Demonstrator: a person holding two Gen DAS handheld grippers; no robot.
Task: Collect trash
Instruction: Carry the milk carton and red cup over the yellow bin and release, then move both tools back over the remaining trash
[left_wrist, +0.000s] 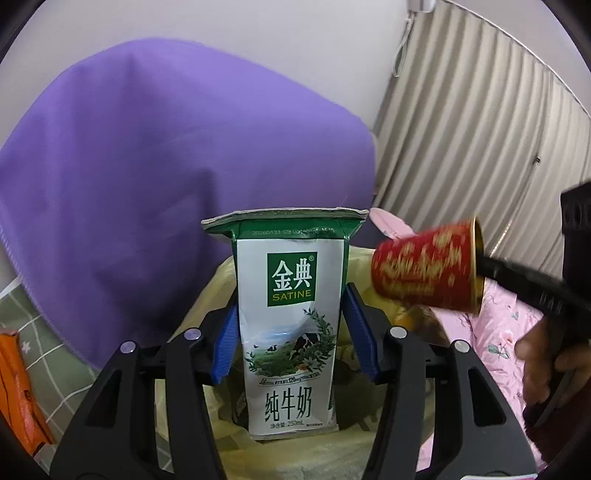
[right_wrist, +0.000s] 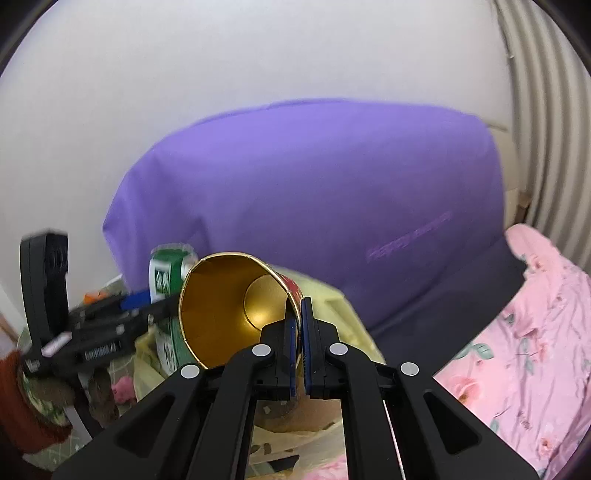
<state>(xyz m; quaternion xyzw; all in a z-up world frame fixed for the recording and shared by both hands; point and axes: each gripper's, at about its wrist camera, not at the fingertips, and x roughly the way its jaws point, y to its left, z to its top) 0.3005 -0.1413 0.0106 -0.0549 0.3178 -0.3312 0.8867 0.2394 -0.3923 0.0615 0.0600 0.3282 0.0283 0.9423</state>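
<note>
We hold two pieces of trash above a bin lined with a pale yellow bag. Our left gripper stands spread, its blue pads just off the sides of an upright Satine milk carton; whether they touch it we cannot tell. The carton hangs over the bag's mouth. Our right gripper is pinched tight on the rim of a red paper cup with a gold inside, one finger within and one without. The cup lies tilted on its side, near the carton and also above the bag.

Around us, a purple cloth drapes a bulky shape against a plain white wall. Pale pleated curtains hang to the right, and pink floral bedding lies below them.
</note>
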